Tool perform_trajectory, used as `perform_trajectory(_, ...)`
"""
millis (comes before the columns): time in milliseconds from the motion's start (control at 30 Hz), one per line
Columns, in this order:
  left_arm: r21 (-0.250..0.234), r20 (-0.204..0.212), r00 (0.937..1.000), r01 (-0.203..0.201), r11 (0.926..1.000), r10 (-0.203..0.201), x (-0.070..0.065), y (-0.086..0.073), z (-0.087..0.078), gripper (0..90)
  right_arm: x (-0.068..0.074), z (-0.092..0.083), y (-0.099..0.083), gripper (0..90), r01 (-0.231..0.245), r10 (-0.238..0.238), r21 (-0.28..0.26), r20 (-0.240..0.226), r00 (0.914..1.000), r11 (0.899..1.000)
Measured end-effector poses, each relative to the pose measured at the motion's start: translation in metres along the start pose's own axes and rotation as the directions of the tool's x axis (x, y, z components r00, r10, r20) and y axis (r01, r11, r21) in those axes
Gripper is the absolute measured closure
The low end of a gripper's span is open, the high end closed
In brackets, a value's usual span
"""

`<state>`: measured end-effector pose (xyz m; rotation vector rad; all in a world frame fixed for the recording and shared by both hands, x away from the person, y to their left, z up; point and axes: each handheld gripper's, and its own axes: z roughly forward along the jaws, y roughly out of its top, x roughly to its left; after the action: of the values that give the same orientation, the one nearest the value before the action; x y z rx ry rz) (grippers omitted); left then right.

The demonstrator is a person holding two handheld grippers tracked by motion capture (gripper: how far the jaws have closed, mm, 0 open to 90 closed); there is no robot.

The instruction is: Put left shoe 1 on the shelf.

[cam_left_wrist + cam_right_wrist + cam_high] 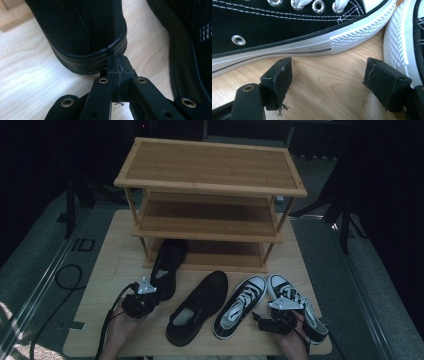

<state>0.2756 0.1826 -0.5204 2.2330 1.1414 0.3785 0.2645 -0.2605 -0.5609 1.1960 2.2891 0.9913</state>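
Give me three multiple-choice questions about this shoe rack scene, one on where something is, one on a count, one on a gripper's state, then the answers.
1. Where does the toe of the far-left black shoe lie?
A. on the top shelf
B. under the wooden rack's lowest shelf
C. off the table

2. How many shoes are on the table?
A. two
B. three
C. four

3. How do the right gripper's jaws stand?
A. open
B. shut on a lace
C. shut on a sole

Answers: 1 B, its toe reaches under the rack. 2 C, two black slip-ons and two black-and-white sneakers. 3 A, bare table shows between the pads.
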Motion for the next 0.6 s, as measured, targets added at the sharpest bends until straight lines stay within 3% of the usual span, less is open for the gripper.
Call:
perform_trajectory(167, -0.017, -0.004, 0.9999, 0.016, 0.9997, -0.016, 0.004, 0.01, 0.006, 89.9, 0.0, 0.0, 0.0, 22.4, 0.001, -0.001, 0.0, -0.001, 1.0, 1.0)
perform_trajectory(300, -0.038, 0.024, 0.9994, 0.026, 0.9989, -0.025, 0.007, 0.02, 0.013, 89.9, 0.0, 0.0, 0.0, 22.4, 0.001, -0.001, 0.0, -0.002, 1.0, 1.0)
perform_trajectory(600, 0.018, 0.018, 0.9998, -0.009, 0.9998, 0.009, -0.005, 0.011, 0.022, 89.8, 0.0, 0.0, 0.0, 22.4, 0.003, -0.003, 0.0, -0.003, 1.0, 1.0)
